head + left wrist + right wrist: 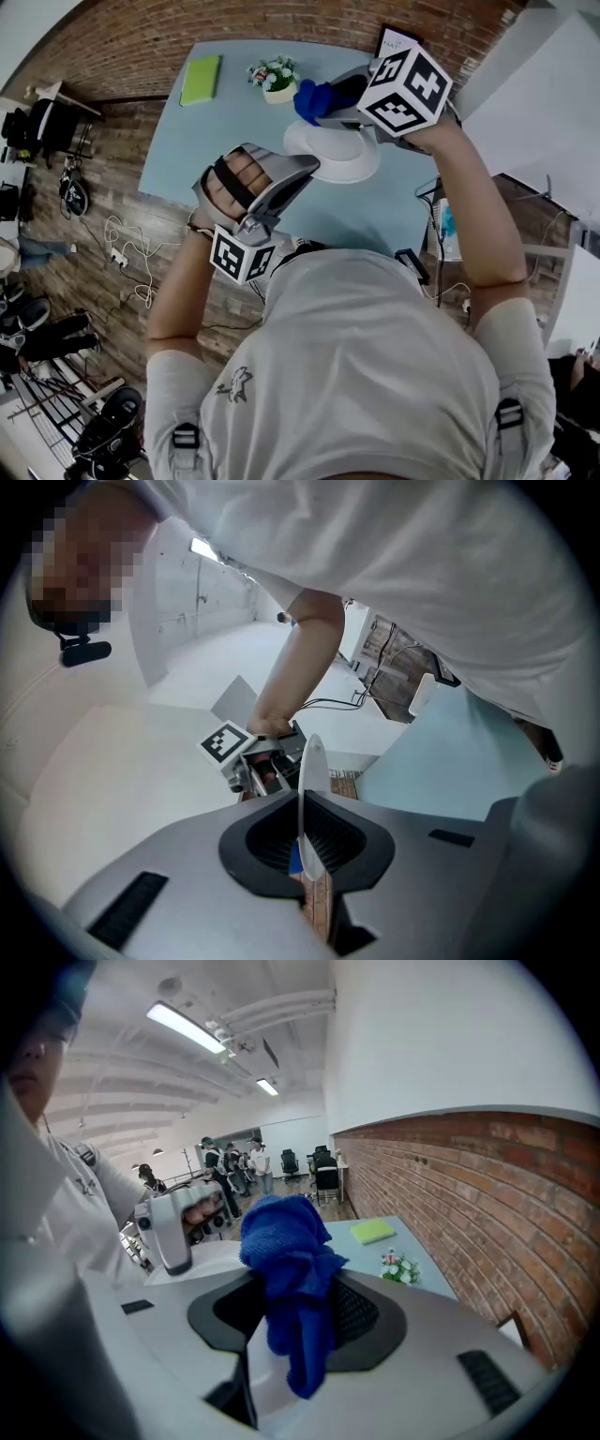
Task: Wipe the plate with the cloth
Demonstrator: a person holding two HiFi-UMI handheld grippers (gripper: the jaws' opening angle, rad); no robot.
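A: Biggest first. Table?
B: Pale blue table (183,150), upper middle of the head view. Brick wall (141,37) across the top, wood floor (94,234) at left.

A: Plate?
B: White plate (345,157), centre-top of the frame, over the table's right part. Can't tell if it sits on the top or is held clear of it. In the left gripper view the plate (312,766) is edge-on, a thin upright sliver mid-frame.

A: Grippers?
B: L gripper (307,169) comes in from lower left, jaws almost together and pinched on the plate's left rim. The rim sits right btw the ribbed pads. R gripper (326,105) comes in from upper right w/ its marker cube on top, jaws clamped on the cloth.

A: Cloth, where exactly?
B: Blue cloth (286,1241), bunched btw the R gripper's jaws. One tuft sticks up and a tail hangs down mid-frame. In the head view it's at the plate's upper-left rim. Contact: can't tell.

A: Small stuff?
B: Green pad (201,80) lies flat on the table, upper left. Just right of it is a small flower pot (275,80), next to the cloth in frame.
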